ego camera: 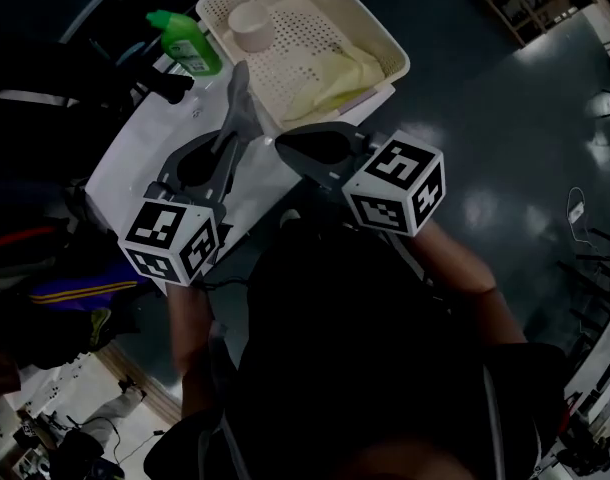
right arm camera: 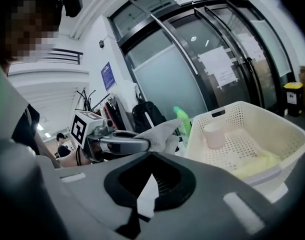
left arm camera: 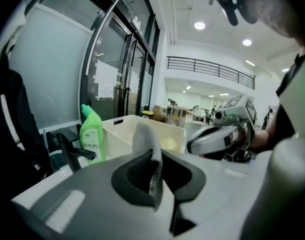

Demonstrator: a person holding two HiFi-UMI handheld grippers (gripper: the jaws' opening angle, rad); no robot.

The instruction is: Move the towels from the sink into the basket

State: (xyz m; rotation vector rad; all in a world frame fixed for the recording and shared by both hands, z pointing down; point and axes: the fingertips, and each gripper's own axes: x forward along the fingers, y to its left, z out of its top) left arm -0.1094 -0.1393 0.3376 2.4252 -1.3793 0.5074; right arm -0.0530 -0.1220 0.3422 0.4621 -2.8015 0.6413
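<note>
My left gripper [ego camera: 225, 156] is shut on a grey towel [ego camera: 239, 96] that sticks up from its jaws above the white sink counter [ego camera: 135, 158]. The same towel [left arm camera: 145, 136] shows pinched between the pads in the left gripper view. My right gripper [ego camera: 303, 146] hangs close beside it, with its jaws together. A pale corner of cloth [right arm camera: 147, 194] sits between its pads, and where that cloth leads is hidden. Just beyond both grippers stands the cream basket [ego camera: 380, 43], with a yellow towel [ego camera: 335, 78] and a white cup [ego camera: 251, 26] inside.
A green bottle [ego camera: 187, 44] stands left of the basket, next to a black tap [left arm camera: 72, 151]. Dark floor [ego camera: 505, 138] lies to the right of the counter. A glass wall and doors [right arm camera: 212, 69] stand behind the basket.
</note>
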